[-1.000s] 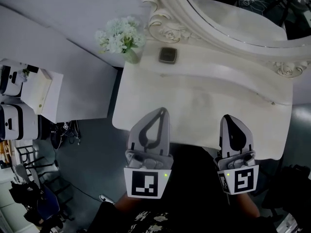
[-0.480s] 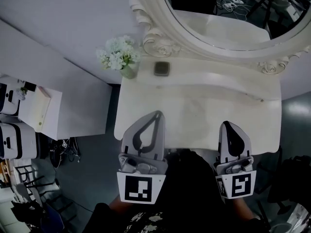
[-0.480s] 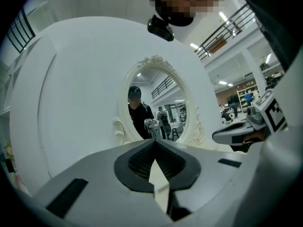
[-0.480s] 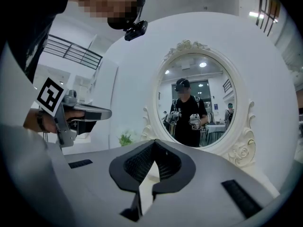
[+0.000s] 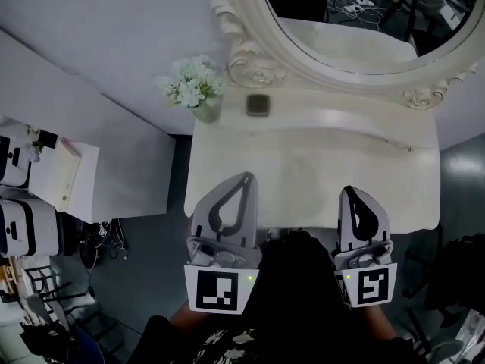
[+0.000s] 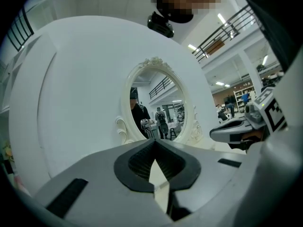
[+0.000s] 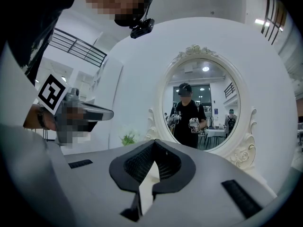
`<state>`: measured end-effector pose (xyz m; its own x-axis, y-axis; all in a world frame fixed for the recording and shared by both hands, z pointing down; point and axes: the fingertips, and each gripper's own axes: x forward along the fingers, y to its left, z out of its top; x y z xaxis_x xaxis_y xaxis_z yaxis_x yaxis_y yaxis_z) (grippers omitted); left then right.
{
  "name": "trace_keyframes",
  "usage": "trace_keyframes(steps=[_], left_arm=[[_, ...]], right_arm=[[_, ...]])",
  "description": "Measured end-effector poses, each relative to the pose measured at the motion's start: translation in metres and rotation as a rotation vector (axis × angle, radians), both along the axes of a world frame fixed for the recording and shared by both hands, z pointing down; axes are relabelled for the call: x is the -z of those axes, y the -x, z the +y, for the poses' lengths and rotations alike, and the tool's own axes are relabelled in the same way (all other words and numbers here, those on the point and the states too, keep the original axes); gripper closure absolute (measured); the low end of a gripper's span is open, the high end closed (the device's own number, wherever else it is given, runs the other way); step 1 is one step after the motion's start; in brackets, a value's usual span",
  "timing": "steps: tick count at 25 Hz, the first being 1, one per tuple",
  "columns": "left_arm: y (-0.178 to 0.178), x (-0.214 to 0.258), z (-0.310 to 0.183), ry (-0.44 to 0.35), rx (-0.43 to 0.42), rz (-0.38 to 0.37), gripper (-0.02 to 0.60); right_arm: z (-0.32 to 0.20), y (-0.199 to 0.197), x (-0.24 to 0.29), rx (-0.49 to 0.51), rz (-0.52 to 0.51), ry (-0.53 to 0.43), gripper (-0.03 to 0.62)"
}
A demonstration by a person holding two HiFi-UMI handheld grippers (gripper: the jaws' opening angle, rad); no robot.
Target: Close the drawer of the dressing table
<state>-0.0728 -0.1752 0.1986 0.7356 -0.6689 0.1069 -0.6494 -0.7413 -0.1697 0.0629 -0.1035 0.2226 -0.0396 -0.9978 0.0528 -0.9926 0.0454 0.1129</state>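
The white dressing table (image 5: 303,165) stands against the wall under its oval mirror (image 5: 341,14). No drawer front shows in any view; the table's front edge (image 5: 303,230) is partly hidden behind my dark clothing. My left gripper (image 5: 246,176) hovers over the table's front left, jaws shut and empty. My right gripper (image 5: 349,190) hovers over the front right, also shut with nothing in it. In the left gripper view the left gripper (image 6: 155,143) points level at the mirror (image 6: 158,108). The right gripper (image 7: 154,144) faces the mirror (image 7: 201,110) too.
A small vase of white flowers (image 5: 193,86) and a dark square object (image 5: 258,105) sit at the table's back left. A white side unit (image 5: 68,173) with devices stands to the left, cables (image 5: 98,233) on the floor beside it. Carved mirror scrolls (image 5: 254,63) rise behind.
Both grippers, still shut, have lifted slightly over the table's front edge. The head view now takes in more of the mirror and the table looks smaller.
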Motion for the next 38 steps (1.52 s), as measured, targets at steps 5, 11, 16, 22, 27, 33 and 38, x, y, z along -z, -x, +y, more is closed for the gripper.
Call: trace_keyframes(steps=[5,11,16,22,27,33,38], left_arm=[[0.010,-0.002,0.001,-0.007,0.004,0.011,0.578],[0.021,-0.012,0.000,0.020,0.005,0.014,0.578],[0.023,-0.014,-0.002,0.017,-0.009,0.014,0.578],[0.021,-0.020,-0.002,0.025,-0.029,0.017,0.578],[0.013,-0.019,-0.003,0.017,-0.051,0.022,0.578],[0.005,-0.018,-0.002,0.012,-0.063,0.034,0.578],[0.004,-0.017,-0.003,-0.002,-0.051,0.021,0.578]], right_arm=[[0.001,0.010,0.003,0.006,0.012,-0.012,0.597],[0.001,0.019,-0.001,0.000,0.023,-0.002,0.597],[0.001,0.022,-0.001,-0.025,0.025,0.007,0.597],[0.006,0.023,-0.007,-0.040,0.031,0.014,0.597],[0.008,0.017,-0.007,-0.073,0.036,0.021,0.597],[0.008,0.013,-0.004,-0.086,0.036,0.009,0.597],[0.009,0.011,-0.006,-0.090,0.038,0.028,0.597]])
